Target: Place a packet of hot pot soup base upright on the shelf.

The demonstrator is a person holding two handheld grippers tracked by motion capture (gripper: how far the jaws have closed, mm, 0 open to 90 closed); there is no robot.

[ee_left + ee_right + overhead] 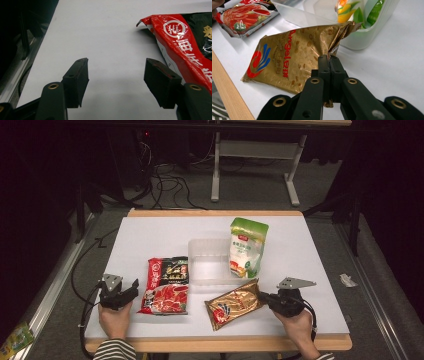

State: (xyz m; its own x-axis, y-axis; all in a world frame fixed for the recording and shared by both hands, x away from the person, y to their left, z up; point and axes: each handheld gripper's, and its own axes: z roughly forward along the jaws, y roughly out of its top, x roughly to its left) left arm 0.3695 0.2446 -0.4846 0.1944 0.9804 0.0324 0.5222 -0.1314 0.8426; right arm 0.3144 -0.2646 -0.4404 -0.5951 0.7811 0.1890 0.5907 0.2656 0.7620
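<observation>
A: Right gripper (329, 60) state?
B: Jaws clamped on the edge of the gold packet (294, 56), which lies flat at the front of the table (300, 245), just before the clear tub (210, 262). The pinched edge is hidden between the jaws.
A: Left gripper (116, 80)?
B: Jaws apart, over bare table, just beside the red packet (180, 37). That packet is cut off at the frame edge.
A: Green pouch (247, 247)?
B: Leaning at the tub; its base is hard to make out.

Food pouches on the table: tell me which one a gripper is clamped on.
The gold pouch, nearest the table's front edge. The right gripper pinches its edge; the red pouch lies untouched and the green-topped pouch stands in the clear tub.
</observation>
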